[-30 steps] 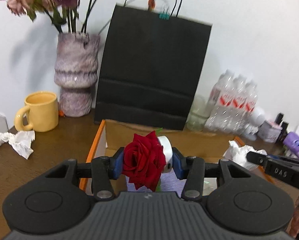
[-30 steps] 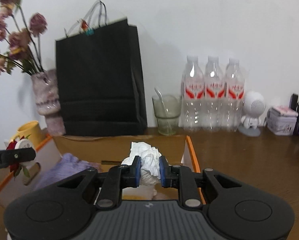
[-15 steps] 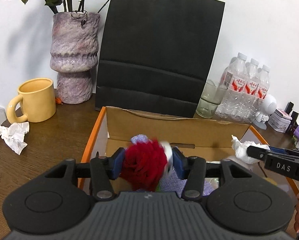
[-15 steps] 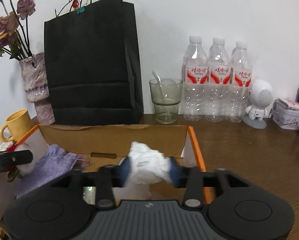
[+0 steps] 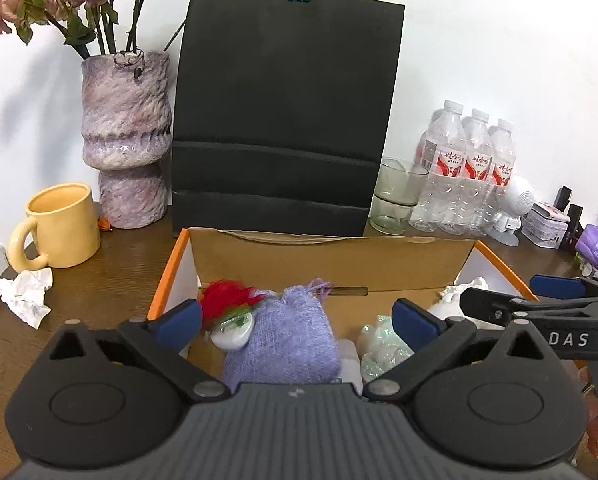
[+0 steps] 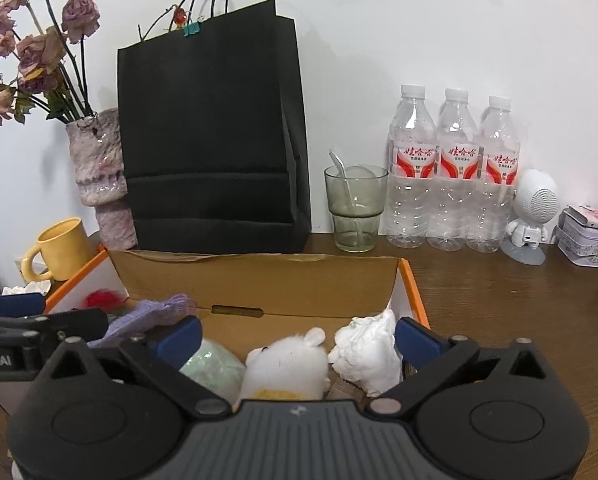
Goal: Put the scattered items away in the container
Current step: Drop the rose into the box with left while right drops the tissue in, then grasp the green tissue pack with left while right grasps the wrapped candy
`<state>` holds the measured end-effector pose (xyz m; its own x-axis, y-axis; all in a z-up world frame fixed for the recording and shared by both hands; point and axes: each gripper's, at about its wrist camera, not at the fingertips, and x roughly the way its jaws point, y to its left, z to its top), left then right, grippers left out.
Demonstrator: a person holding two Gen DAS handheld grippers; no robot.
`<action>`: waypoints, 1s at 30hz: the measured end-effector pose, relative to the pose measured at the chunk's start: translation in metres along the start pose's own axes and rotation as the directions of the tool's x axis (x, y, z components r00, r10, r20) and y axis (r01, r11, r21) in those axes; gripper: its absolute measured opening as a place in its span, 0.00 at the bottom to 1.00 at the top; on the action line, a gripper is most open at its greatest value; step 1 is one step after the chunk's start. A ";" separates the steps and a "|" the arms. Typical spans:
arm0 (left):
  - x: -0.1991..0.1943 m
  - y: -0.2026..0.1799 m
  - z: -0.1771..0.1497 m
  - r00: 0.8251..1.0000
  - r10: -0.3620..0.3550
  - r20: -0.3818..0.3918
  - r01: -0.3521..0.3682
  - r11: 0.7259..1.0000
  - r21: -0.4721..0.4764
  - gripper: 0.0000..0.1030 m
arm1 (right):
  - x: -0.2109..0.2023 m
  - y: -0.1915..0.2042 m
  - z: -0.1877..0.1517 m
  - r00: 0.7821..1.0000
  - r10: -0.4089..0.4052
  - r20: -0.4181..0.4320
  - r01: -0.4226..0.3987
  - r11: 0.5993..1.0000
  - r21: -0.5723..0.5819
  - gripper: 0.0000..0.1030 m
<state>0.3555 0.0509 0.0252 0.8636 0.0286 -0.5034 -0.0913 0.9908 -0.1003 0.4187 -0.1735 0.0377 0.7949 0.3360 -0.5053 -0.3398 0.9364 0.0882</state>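
The cardboard box with orange edges stands in front of me. My left gripper is open above its left half. The red rose with its white base lies blurred inside the box by a purple knit pouch. My right gripper is open above the box's right half. The crumpled white tissue lies inside by the right wall, next to a white plush toy and a pale green bundle. A second crumpled tissue lies on the table left of the box.
A yellow mug, a purple vase of dried flowers and a black paper bag stand behind the box. A glass, three water bottles, a white figurine and tins stand at the right.
Both grippers lowered over the box and opened. The rose dropped from the left gripper into the box, and the tissue dropped from the right gripper into the box.
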 end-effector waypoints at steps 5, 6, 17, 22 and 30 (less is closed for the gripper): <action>-0.024 0.001 0.000 0.999 0.003 0.045 -0.003 1.000 0.001 1.00 | -0.024 0.000 -0.001 1.000 -0.009 0.025 0.009 1.000 0.004 1.00; -0.030 0.002 0.000 0.998 0.003 0.060 -0.003 1.000 -0.001 1.00 | -0.031 0.000 -0.001 0.999 -0.013 0.033 0.013 1.000 0.005 1.00; -0.108 -0.002 -0.024 0.988 -0.029 0.149 0.021 0.998 0.059 1.00 | -0.123 -0.006 -0.035 0.994 -0.037 0.100 0.043 0.998 -0.055 1.00; -0.127 -0.002 -0.052 0.991 -0.045 0.125 0.033 0.994 0.101 1.00 | -0.141 -0.015 -0.068 0.997 -0.050 0.063 0.053 0.997 -0.053 1.00; -0.123 -0.010 -0.099 0.997 -0.081 0.006 0.080 0.993 0.086 1.00 | -0.130 -0.023 -0.119 0.993 -0.097 -0.071 0.093 0.994 -0.058 0.99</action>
<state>0.2017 0.0249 0.0032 0.8711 -0.0507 -0.4884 0.0210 0.9976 -0.0662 0.2636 -0.2513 -0.0007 0.7865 0.2356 -0.5709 -0.2929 0.9561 -0.0089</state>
